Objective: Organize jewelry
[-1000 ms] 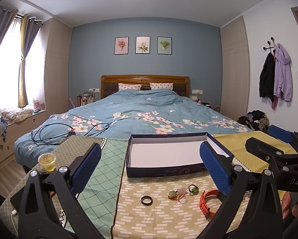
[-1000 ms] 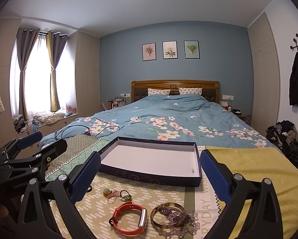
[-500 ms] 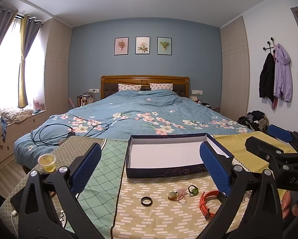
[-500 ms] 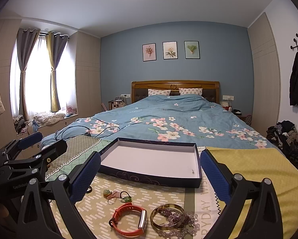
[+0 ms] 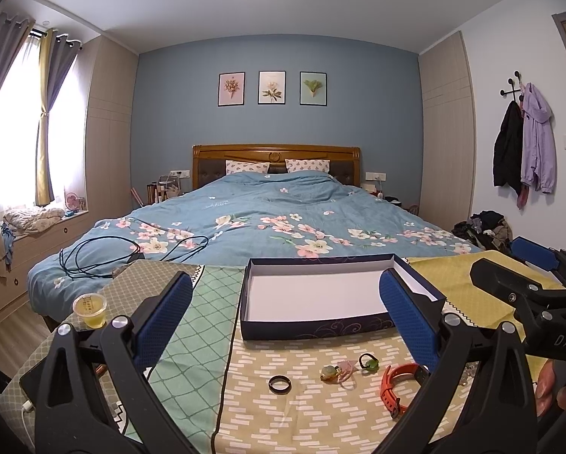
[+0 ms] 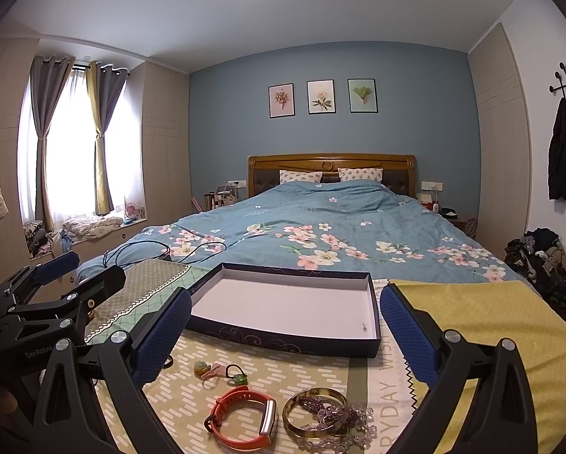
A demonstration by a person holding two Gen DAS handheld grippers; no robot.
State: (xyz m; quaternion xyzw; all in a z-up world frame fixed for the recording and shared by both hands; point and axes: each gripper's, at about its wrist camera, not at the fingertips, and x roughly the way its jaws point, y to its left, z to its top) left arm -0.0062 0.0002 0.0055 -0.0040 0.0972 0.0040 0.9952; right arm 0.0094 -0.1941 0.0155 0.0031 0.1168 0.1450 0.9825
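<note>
A shallow dark blue box (image 5: 321, 331) with a white inside stands empty on the patterned cloth; it also shows in the right wrist view (image 6: 283, 336). In front of it lie a black ring (image 5: 280, 384), two green pendants on cords (image 5: 349, 367) (image 6: 222, 370), an orange wristband (image 5: 396, 382) (image 6: 241, 422), a gold bangle (image 6: 313, 412) and a clear bead bracelet (image 6: 339, 427). My left gripper (image 5: 285, 314) is open and empty above the cloth, near the ring. My right gripper (image 6: 283, 329) is open and empty, above the wristband and bangle.
A small cup of yellow liquid (image 5: 90, 310) stands at the cloth's left edge. A phone with a white cable (image 5: 29, 378) lies at the near left. Black cables (image 5: 105, 257) lie on the bed behind. A yellow cloth (image 6: 491, 333) covers the right side.
</note>
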